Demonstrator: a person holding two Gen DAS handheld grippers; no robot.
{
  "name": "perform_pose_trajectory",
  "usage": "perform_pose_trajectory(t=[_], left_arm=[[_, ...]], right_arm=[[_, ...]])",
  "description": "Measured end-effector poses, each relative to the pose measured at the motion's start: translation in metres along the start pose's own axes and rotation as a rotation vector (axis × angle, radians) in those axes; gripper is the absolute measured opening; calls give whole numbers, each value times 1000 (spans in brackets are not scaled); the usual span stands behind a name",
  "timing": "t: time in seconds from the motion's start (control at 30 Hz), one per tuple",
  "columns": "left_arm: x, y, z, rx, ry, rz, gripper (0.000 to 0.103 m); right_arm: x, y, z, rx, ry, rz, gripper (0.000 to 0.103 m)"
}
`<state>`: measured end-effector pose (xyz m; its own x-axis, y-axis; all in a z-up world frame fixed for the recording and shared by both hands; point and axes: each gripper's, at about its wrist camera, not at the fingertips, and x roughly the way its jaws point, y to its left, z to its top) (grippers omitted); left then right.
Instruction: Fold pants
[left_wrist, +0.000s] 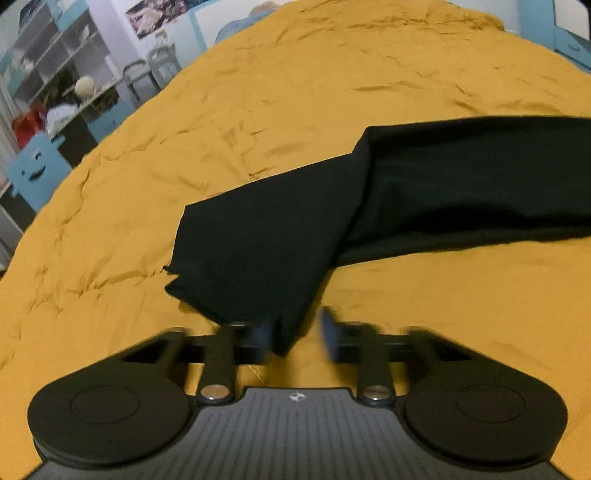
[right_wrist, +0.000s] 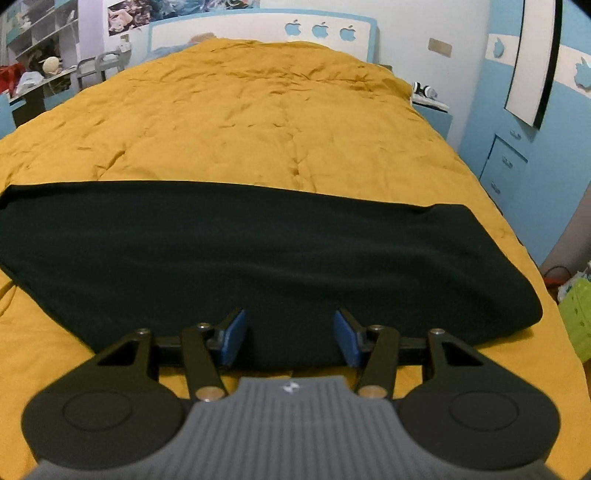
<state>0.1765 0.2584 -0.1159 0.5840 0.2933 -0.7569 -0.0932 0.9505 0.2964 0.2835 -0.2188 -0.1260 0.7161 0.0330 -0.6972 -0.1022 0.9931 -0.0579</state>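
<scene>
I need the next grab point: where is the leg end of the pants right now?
In the left wrist view the leg end of the black pants lies on the yellow bedspread, just ahead of the open left gripper.

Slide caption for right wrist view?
Open right gripper at the near edge of black pants lying on a mustard quilt.

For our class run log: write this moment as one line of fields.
task: fold pants | left tongs: open, at pants corner | right tongs: open, at pants edge | surface: yellow quilt
</scene>
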Motion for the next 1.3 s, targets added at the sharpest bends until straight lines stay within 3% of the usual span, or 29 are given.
perform_pose_trajectory(t=[0.17,0.27,0.47,0.6,0.67,0.7,0.87,0.93,1.07,1.3], left_arm=[[-19,28,14,-82,-133,-16,1],[-15,59,36,-154,-161,-5,0],[32,102,81,-181,-108,43,0],[69,109,91,-179,-48,63,1],[82,106,90,-189,-24,90,13],[86,107,89,-204,-21,107,19],[64,126,79,-379,-44,118,22],[45,136,72,-454,-45,73,22],[15,155,41,-686,-1,-91,28],[21,159,-16,-1045,15,-242,38]], right_arm=[[-4,4,1,-34,-1,-42,48],[-3,-4,5,-34,5,-61,47],[4,-4,8,-33,13,-93,44],[5,-1,8,-53,18,-106,43],[4,0,8,-65,12,-110,43],[3,1,8,-74,11,-113,43],[-3,9,9,-117,5,-117,43],[-8,14,10,-118,1,-105,43],[-21,25,7,-84,0,-66,43],[-41,50,-6,-35,10,-23,43]])
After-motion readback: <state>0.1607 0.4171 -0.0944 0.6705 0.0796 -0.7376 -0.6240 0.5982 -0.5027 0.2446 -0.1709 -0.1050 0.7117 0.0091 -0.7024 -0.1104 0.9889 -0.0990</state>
